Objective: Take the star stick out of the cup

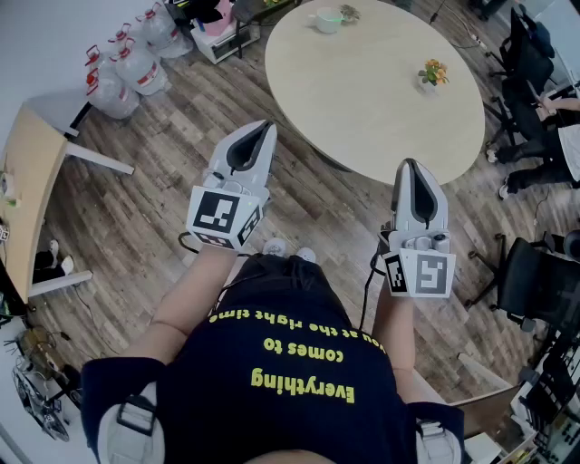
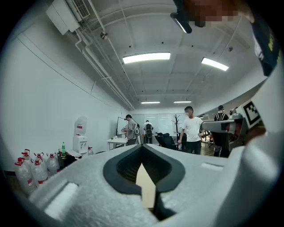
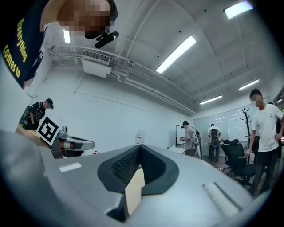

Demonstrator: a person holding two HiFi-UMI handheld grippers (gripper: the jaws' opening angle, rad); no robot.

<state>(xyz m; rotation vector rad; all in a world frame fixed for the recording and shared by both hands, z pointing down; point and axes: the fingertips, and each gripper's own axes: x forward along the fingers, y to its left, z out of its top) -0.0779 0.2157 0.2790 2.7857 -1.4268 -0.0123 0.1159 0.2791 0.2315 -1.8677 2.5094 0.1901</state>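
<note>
The left gripper (image 1: pixel 264 130) and right gripper (image 1: pixel 410 167) are closed and empty. The cup (image 1: pixel 328 20) sits far off on the table (image 1: pixel 381 100), untouched.

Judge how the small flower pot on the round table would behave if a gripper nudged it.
The flower pot looks small, so probably light and easy to slide on the smooth table. Its blooms seem wider than the pot, so a high push might tip it. It stands near the table's edge, so an outward shove could drop it.
</note>
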